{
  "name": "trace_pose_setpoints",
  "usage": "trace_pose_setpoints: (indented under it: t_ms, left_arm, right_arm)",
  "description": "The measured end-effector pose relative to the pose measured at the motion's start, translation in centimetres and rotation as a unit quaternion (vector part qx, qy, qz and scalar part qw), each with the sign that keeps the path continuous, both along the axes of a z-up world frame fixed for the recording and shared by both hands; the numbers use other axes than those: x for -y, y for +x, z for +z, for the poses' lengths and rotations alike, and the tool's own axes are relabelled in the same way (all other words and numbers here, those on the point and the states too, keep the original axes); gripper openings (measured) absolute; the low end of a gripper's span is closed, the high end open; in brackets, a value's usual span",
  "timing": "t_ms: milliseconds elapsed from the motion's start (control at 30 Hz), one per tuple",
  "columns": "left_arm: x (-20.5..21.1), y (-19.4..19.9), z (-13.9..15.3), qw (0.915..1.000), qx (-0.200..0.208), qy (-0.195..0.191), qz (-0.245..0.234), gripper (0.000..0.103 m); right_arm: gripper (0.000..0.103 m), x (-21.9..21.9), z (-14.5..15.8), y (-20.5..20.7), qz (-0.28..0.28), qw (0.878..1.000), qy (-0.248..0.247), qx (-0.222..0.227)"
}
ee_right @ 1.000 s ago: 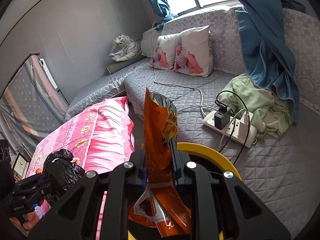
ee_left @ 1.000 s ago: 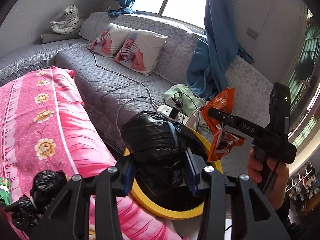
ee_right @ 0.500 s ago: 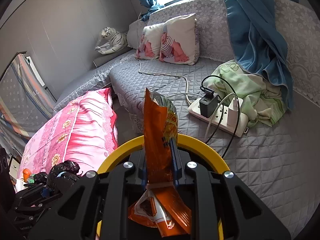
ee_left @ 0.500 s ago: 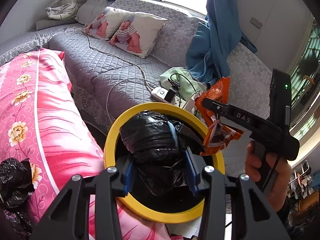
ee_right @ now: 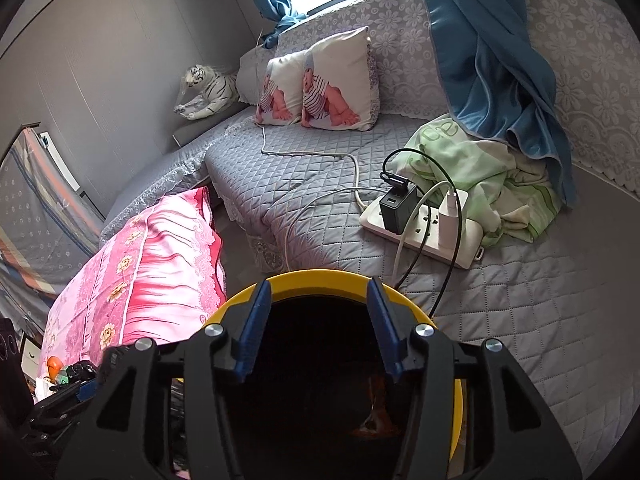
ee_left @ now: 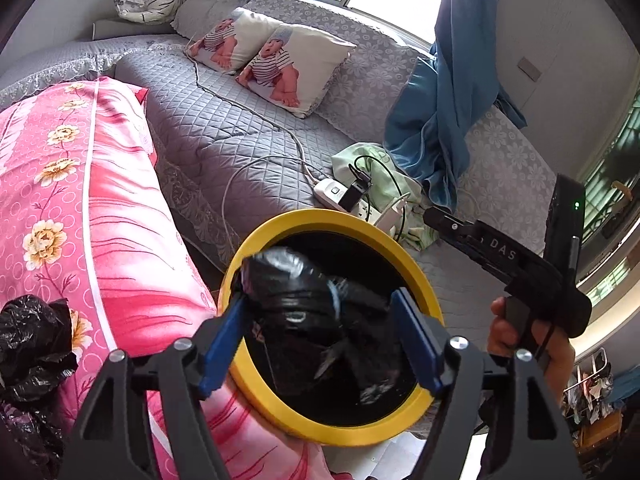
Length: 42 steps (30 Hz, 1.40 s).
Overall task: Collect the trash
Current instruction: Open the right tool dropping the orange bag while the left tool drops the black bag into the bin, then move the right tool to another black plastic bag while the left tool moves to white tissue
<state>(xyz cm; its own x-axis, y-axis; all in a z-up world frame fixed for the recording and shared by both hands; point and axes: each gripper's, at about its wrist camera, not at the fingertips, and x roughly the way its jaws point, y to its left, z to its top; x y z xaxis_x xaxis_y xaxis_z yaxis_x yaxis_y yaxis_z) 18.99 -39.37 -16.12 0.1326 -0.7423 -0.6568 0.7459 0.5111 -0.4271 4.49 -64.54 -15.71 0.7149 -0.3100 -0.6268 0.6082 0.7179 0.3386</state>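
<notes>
A yellow-rimmed bin with a dark inside stands between the bed and the sofa. Over it, my left gripper has its jaws opening. A crumpled black trash bag, blurred, lies loose between the blue pads over the bin's mouth. In the right wrist view, my right gripper hangs over the same bin rim with jaws opening and nothing between them. An orange snack wrapper shows dimly down inside. In the left wrist view, the right gripper reaches in from the right, held by a hand.
Pink flowered bedding lies left of the bin, with another black bag on it. Behind is a grey quilted sofa carrying a white power strip with chargers and cables, a green cloth, two pillows and a blue curtain.
Both grippers sank toward the bin and their jaws opened. The left let go of the black bag. The right let go of the orange wrapper, which dropped into the bin.
</notes>
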Motion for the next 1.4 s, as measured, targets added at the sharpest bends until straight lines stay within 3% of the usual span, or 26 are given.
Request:
trace_pose_setpoints:
  t_ms: [233, 367, 500, 667, 800, 967, 1200, 1267, 1400]
  left_arm:
    - [-0.7, 0.1, 0.7, 0.9998, 0.002, -0.011, 0.015, 0.077]
    - [-2.6, -0.1, 2.2, 0.9981, 0.025, -0.032, 0.047, 0.077]
    - [-6.2, -0.2, 5.1, 0.9929, 0.049, -0.068, 0.085, 0.080]
    - [-12.4, -0.3, 10.0, 0.9804, 0.099, -0.106, 0.133, 0.088]
    - [-18.4, -0.2, 13.0, 0.9636, 0.150, -0.106, 0.194, 0.095]
    - [-27.0, 0.8, 14.6, 0.9348, 0.207, -0.066, 0.281, 0.095]
    - [-37.9, 2.5, 13.1, 0.8820, 0.250, 0.021, 0.399, 0.095]
    - [-40.4, 2.9, 12.2, 0.8745, 0.245, 0.037, 0.417, 0.095]
    - [-44.6, 3.8, 9.3, 0.8712, 0.211, 0.057, 0.439, 0.095]
  right_arm:
    - [0.047, -0.2, 1.8, -2.1, -0.021, 1.000, -0.016, 0.017]
    - [0.047, -1.1, 3.1, -3.0, -0.018, 0.999, -0.035, 0.027]
    - [0.047, -2.5, 4.3, -3.1, 0.000, 0.998, -0.046, 0.048]
    - [0.049, -5.9, 6.2, -1.8, 0.049, 0.994, -0.069, 0.076]
    - [0.057, -9.9, 7.4, 0.1, 0.112, 0.985, -0.087, 0.098]
    - [0.066, -15.4, 8.0, 3.3, 0.196, 0.969, -0.106, 0.111]
    - [0.075, -23.1, 7.0, 7.1, 0.279, 0.946, -0.131, 0.102]
    - [0.077, -25.1, 6.5, 7.7, 0.299, 0.938, -0.145, 0.095]
    - [0.084, -29.7, 4.7, 7.8, 0.339, 0.920, -0.182, 0.078]
